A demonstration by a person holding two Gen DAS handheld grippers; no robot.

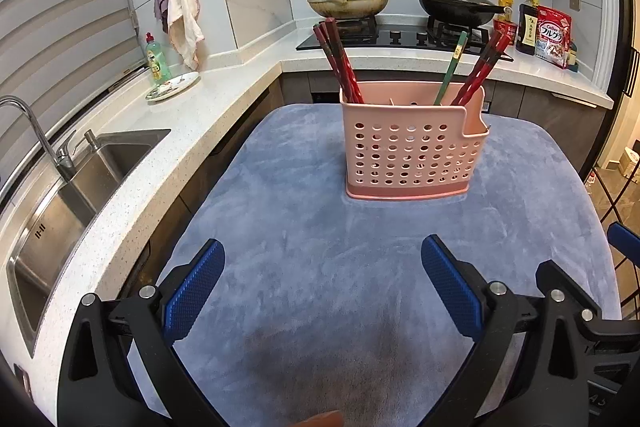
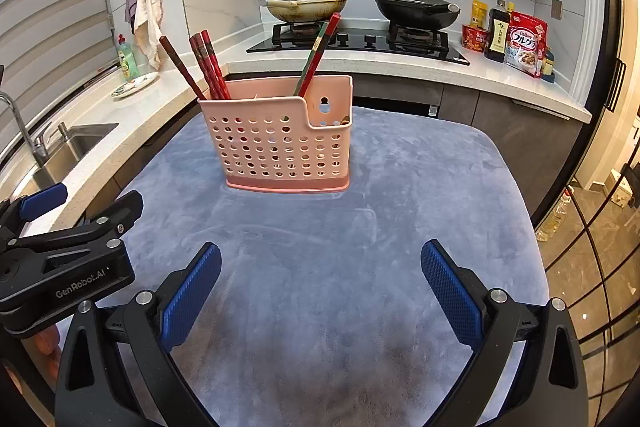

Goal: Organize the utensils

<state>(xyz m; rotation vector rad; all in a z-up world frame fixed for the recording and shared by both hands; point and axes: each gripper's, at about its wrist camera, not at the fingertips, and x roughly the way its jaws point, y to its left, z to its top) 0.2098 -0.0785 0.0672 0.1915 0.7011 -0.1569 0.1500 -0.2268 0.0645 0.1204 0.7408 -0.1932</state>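
Note:
A pink perforated utensil holder (image 1: 414, 143) stands on the blue-grey mat (image 1: 304, 227); it also shows in the right wrist view (image 2: 280, 139). Red chopsticks (image 1: 340, 63) lean at its left, a green chopstick (image 1: 452, 69) and more red ones (image 1: 482, 67) at its right. In the right wrist view the chopsticks (image 2: 208, 65) lean left and another pair (image 2: 318, 55) leans right. My left gripper (image 1: 322, 283) is open and empty, short of the holder. My right gripper (image 2: 320, 287) is open and empty, also short of it. The left gripper's body (image 2: 68, 259) shows at the right view's left edge.
A white counter (image 1: 160, 147) with a steel sink (image 1: 72, 195) and tap runs along the left. A dish soap bottle (image 1: 157, 59) and a plate (image 1: 173, 85) stand on it. A hob with two lidded pans (image 1: 348, 1) is behind. Food packets (image 1: 552, 37) stand at the back right.

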